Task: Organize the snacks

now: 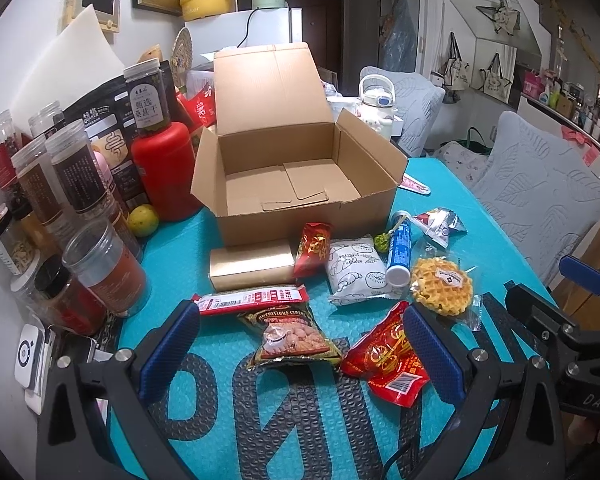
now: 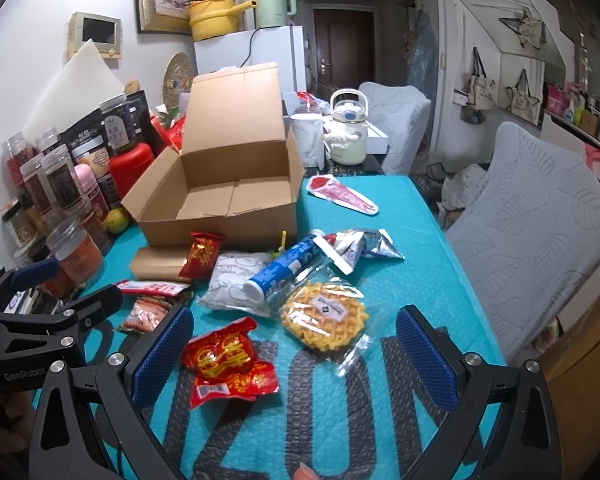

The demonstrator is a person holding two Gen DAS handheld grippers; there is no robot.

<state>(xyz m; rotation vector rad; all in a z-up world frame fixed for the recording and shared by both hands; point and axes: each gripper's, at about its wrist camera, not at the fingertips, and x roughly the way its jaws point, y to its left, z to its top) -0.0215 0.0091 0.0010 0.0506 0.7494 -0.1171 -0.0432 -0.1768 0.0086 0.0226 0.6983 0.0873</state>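
Both the left tongs (image 1: pixel 300 354) and right tongs (image 2: pixel 294 354) are held wide apart over the bench's near edge, where a light, crinkly red snack packet (image 2: pixel 230 362) can be pinched by its flat edge.

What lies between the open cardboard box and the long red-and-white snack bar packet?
A flat gold rectangular box lies between the open cardboard box and the long red-and-white snack bar packet, clearest in the left wrist view.

A teal mat (image 1: pixel 440 184) carries an open cardboard box (image 1: pixel 296 184) and scattered snack packets (image 2: pixel 230 360).
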